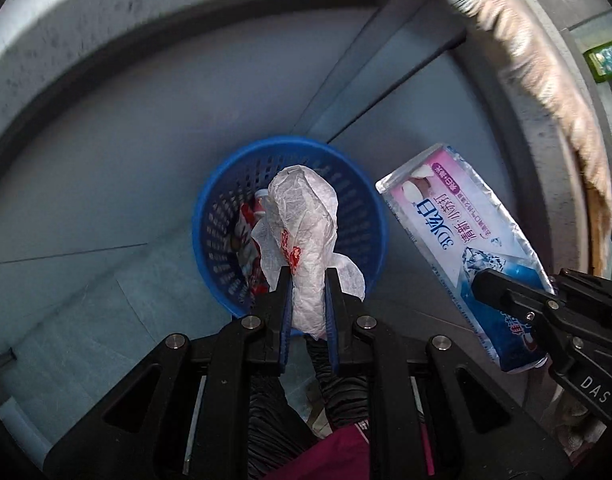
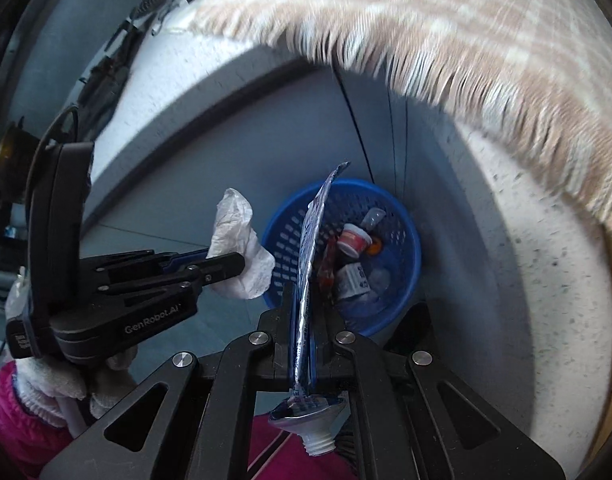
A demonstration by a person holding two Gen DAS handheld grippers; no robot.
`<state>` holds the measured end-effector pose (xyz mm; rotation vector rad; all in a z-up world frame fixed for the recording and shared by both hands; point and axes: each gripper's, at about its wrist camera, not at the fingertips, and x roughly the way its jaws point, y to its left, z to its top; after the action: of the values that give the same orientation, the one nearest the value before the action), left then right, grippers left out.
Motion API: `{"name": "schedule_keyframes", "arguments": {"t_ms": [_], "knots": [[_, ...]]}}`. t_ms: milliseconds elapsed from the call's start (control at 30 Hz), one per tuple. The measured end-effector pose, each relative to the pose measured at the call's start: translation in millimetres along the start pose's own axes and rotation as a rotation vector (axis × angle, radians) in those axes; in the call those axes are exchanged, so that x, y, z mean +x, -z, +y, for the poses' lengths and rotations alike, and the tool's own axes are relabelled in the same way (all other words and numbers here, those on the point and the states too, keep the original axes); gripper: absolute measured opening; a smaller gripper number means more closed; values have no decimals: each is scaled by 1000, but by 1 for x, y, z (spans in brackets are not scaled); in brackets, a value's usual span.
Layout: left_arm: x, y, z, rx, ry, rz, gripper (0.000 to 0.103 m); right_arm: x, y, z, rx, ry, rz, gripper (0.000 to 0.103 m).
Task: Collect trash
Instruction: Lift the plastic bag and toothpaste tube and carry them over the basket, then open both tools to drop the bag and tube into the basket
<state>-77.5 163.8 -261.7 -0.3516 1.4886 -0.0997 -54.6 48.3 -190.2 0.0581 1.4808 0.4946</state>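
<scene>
- The left gripper [image 1: 309,276] is clamped on a crumpled white paper wrapper [image 1: 306,232] with red print; the wrapper sticks up between the 2 blue-padded fingers [image 1: 285,300] and hangs over the basket's opening in the left wrist view.
- The right gripper [image 2: 304,300] is clamped on a flattened toothpaste tube [image 2: 310,240], gripped edge-on, with its uncapped threaded neck [image 2: 318,442] pointing back toward the camera and its crimped end reaching up over the basket's near-left rim.
- In the left wrist view the same toothpaste tube [image 1: 462,236] shows its printed white, pink and blue face, held by the right gripper [image 1: 502,292] just to the right of the basket.
- A round blue perforated basket [image 2: 406,240] stands on the grey floor [image 1: 86,200], close below the curved speckled edge of the bench [image 2: 526,240].
- Inside the basket lie a small red-and-white pot [image 2: 352,240], a white labelled container [image 2: 356,280], a red wrapper [image 2: 326,268] and a clear plastic piece [image 2: 374,216].
- A beige checked cloth with a fringe [image 2: 426,48] hangs over the bench edge above the basket.
- In the right wrist view the left gripper [image 2: 236,266] sits to the left of the basket, the wrapper [image 2: 238,240] just beside the rim, held by a white-gloved hand [image 2: 54,384] with a pink sleeve [image 2: 10,420].
</scene>
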Motion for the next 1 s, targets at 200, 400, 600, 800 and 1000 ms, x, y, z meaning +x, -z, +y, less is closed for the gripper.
{"name": "schedule_keyframes", "arguments": {"t_ms": [200,400,600,800,1000], "knots": [[25,1,5,-3,-30,36,13,29,-4,-4,9,37,41,3],[40,0,5,-2,-48,60,13,43,-2,-8,4,55,55,3],[47,-5,9,6,-67,66,13,53,-6,-13,20,62,62,3],[45,-9,4,23,-88,68,18,53,-6,-12,17,81,65,3],[39,-11,-2,33,-108,61,35,53,-11,-11,20,92,72,7]]}}
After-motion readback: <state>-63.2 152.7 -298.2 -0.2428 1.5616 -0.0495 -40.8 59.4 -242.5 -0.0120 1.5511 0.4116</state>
